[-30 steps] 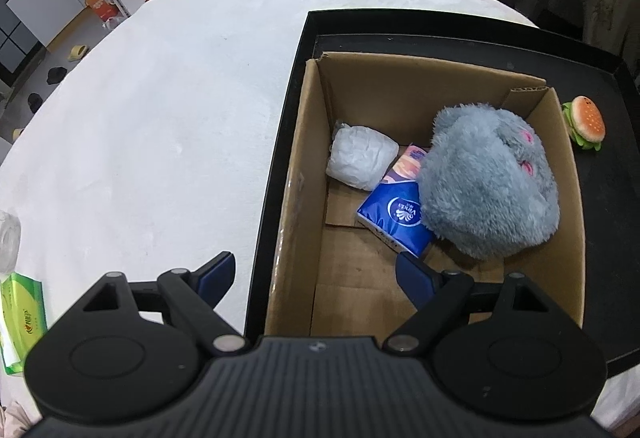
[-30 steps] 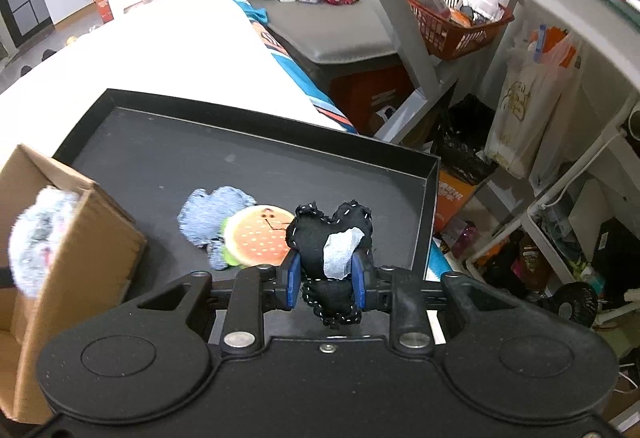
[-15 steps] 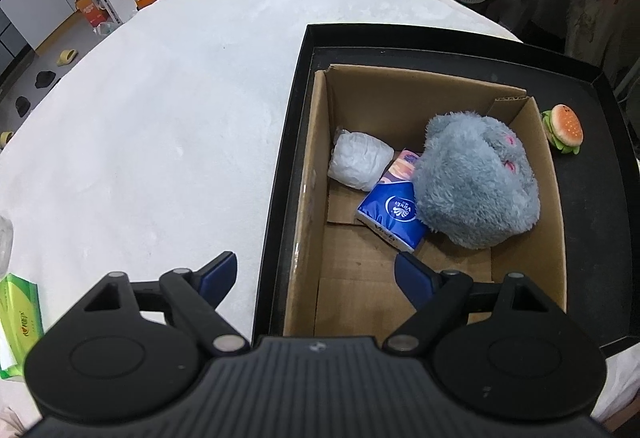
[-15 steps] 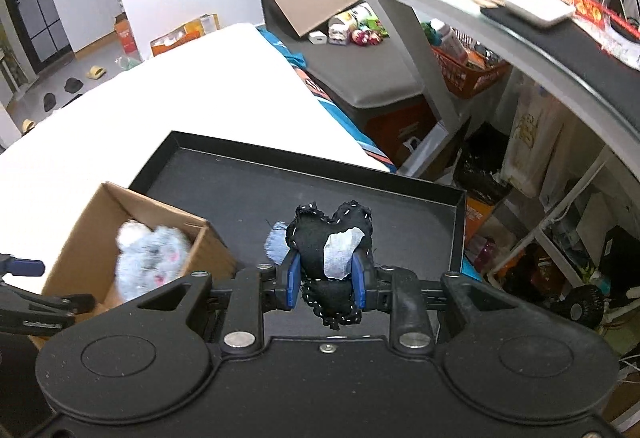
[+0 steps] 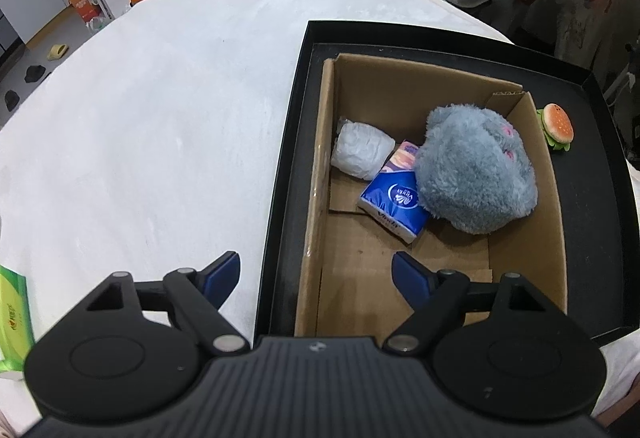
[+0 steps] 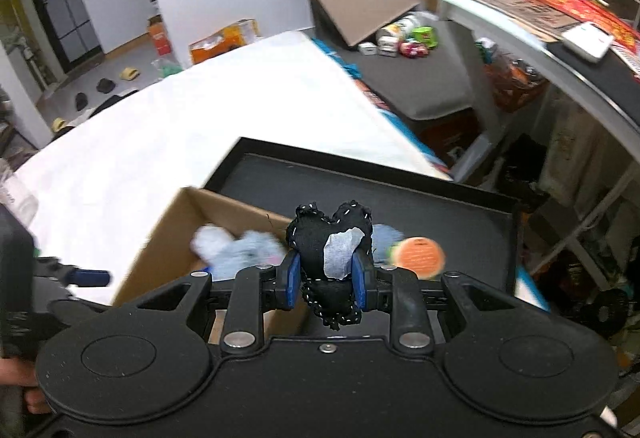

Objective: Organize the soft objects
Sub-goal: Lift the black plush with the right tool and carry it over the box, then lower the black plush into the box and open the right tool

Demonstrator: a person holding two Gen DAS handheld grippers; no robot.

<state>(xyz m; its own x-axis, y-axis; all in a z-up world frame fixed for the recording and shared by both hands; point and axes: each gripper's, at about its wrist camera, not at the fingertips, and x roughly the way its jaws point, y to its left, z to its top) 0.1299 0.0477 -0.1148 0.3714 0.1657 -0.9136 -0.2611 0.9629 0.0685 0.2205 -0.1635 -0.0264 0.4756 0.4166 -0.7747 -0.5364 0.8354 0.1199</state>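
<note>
My right gripper (image 6: pixel 325 278) is shut on a black stitched heart plush (image 6: pixel 329 250) with a white patch, held above the black tray (image 6: pixel 440 194), just right of the cardboard box (image 6: pixel 168 238). My left gripper (image 5: pixel 316 270) is open and empty over the box's near left wall. The box (image 5: pixel 400 90) holds a grey plush toy (image 5: pixel 476 170), a blue tissue pack (image 5: pixel 394 202) and a white wrapped bundle (image 5: pixel 362 150). A burger plush (image 5: pixel 557 124) lies on the tray right of the box; it also shows in the right wrist view (image 6: pixel 418 254), next to a pale blue plush (image 6: pixel 386 234).
The black tray (image 5: pixel 298 110) sits on a white-covered table (image 5: pixel 160 110). A green pack (image 5: pixel 14 318) lies at the table's near left edge. Shelves, a basket and clutter stand beyond the table on the right (image 6: pixel 516 78).
My right gripper has risen and swung left with the heart plush, so the box now lies closer below it. The left gripper has pulled back slightly and stays open.
</note>
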